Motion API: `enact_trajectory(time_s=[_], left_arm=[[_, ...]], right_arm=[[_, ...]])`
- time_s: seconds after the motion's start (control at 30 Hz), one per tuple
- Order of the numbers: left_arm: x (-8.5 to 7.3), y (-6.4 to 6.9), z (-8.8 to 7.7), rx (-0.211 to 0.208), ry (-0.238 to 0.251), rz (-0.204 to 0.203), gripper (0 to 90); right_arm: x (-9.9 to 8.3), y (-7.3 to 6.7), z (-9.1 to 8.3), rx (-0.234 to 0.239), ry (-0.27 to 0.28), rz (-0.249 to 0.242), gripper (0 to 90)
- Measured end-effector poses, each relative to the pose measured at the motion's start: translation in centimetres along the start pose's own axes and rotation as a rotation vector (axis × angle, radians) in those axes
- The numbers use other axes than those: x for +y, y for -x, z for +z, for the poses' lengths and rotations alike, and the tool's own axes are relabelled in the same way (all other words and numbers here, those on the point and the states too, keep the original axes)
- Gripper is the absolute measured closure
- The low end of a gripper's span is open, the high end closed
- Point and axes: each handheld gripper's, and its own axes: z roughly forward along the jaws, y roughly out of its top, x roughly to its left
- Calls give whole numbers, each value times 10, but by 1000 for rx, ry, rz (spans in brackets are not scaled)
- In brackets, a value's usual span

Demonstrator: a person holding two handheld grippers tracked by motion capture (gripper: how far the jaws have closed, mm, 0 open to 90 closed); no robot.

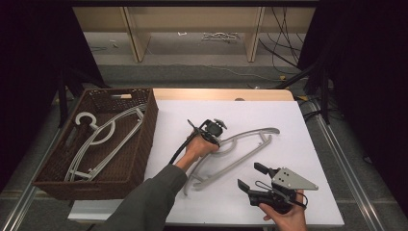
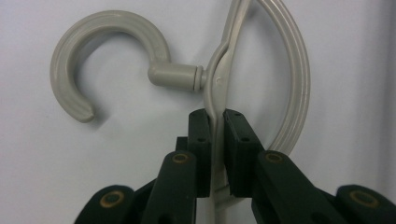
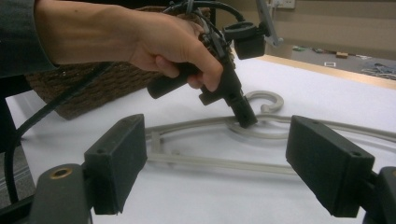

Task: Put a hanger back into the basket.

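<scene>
Fingers point(image 2: 201, 140) of the left gripper point(image 2: 215, 130) are clamped on the thin upright rib of a grey plastic hanger point(image 2: 219, 79), just below the neck where its hook point(image 2: 100, 51) joins the body. The left gripper view shows this bite close up: the two black pads squeeze the rib from either side, the hook curls open to the left, and a ribbed curved arm of the hanger sweeps round on the right.

The right gripper view gives the same grip from the side: the left gripper point(image 3: 245, 119) points steeply down onto the hanger point(image 3: 219, 161), which lies flat on the white table point(image 3: 187, 196), and a hand point(image 3: 173, 42) wraps the gripper's handle with its cable trailing off to the left. In that view the right gripper's own jaws stand wide apart with nothing between them.

From the high view the hanger point(image 1: 240, 154) lies near the middle of the table point(image 1: 288, 120), the left gripper point(image 1: 211, 132) on its hook end. The right gripper point(image 1: 250, 175) hovers near the table's front edge, apart from the hanger, jaws spread. To the left stands a brown wicker basket point(image 1: 144, 139), touching the table's edge, with more hangers point(image 1: 103, 134) lying inside it.
</scene>
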Motion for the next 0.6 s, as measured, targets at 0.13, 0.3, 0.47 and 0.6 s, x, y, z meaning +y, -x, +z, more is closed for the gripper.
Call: enact_trajectory(time_s=[0.13,0.3,0.47,0.6], left_arm=[[2,-1,-11,-8,77,-17,821],[2,-12,-31,-25,145,-43,825],[-1,-23,-46,-14,176,-47,827],[-2,-29,-58,-8,228,-74,827]], right_arm=[[0,0,1,9,13,5,215],[0,0,0,1,0,-1,214],[0,0,0,1,-1,3,214],[0,0,0,-4,-2,8,214]])
